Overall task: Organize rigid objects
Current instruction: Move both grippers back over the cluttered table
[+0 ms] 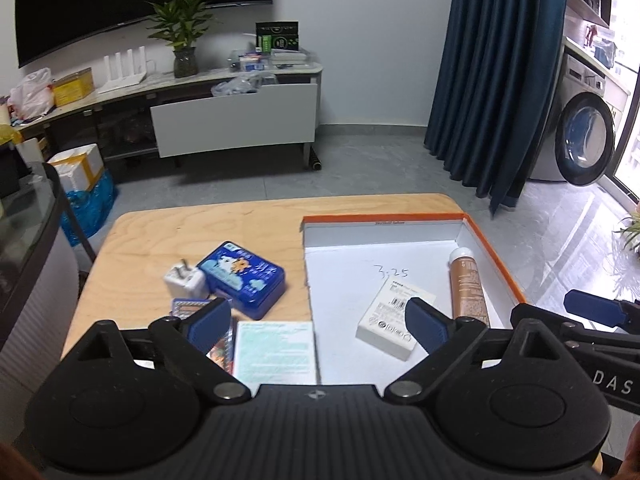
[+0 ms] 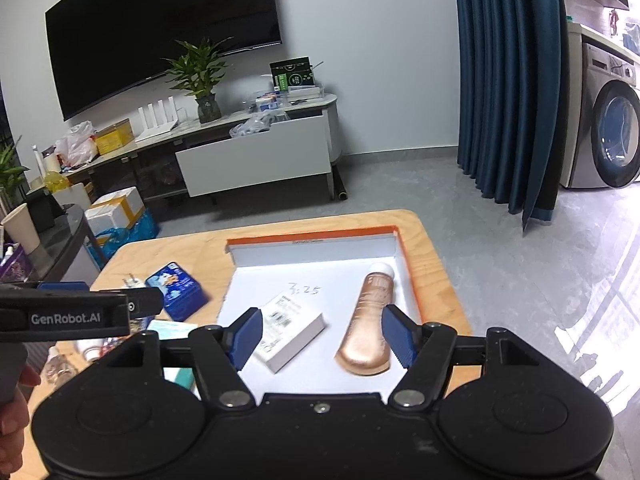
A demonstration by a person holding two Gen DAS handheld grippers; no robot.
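Claws (image 1: 320,322) (image 2: 322,336) both hang released, gripping nothing; 2 items, carton (image 1: 394,322) and copper tube (image 2: 370,322), lie in the orange-rimmed box (image 1: 496,258). Risk: crowded blue tin (image 1: 244,278) on the desk (image 1: 160,224) nudging the charger (image 1: 184,280).

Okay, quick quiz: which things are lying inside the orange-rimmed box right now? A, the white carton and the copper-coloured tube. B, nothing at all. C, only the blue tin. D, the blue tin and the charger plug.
A: the white carton and the copper-coloured tube lie on the floor of the orange-rimmed box, while the blue tin sits outside on the table.
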